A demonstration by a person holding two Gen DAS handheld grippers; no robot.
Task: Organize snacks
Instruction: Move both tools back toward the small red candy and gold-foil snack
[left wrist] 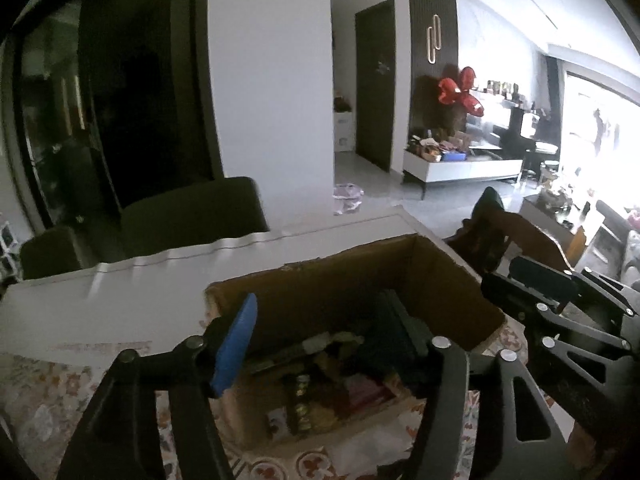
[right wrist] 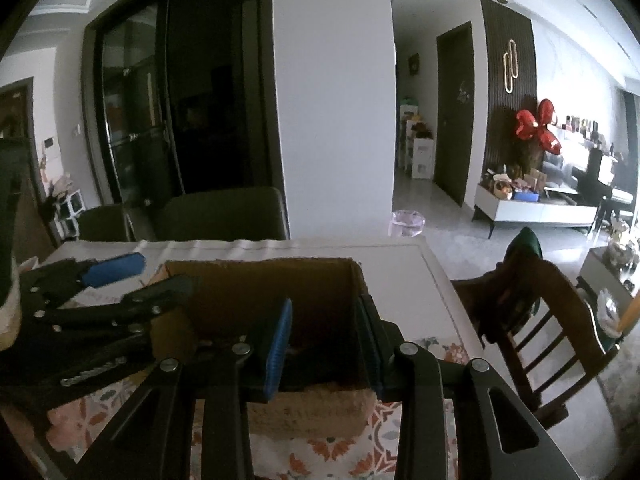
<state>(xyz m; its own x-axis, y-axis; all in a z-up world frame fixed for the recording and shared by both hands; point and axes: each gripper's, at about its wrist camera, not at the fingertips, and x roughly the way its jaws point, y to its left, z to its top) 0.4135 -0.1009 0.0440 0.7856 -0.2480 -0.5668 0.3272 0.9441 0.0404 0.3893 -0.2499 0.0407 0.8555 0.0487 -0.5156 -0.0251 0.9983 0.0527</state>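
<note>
Snacks (left wrist: pixel 320 376) sit piled in the bottom of the open cardboard box (left wrist: pixel 320 292), which stands on the floral-cloth end of the surface (left wrist: pixel 100 312); packets are dark and blurred, can't tell them apart. My left claw (left wrist: pixel 328 344) is over the box's near-left side, spread wide, nothing between the fingers; the blue pad (left wrist: pixel 236 344) is above the left wall, the other finger is over the contents. My right claw (right wrist: pixel 324 344) is at the box's right end, also spread, pads parted and gripping nothing; its right finger is just beside the box's right wall, can't tell if it touches. Each claw shows in the other's camera, close together over the box. Dark chair (right wrist: pixel 224 216) behind the surface, wooden chair (right wrist: pixel 532 312) off its right side.
</note>
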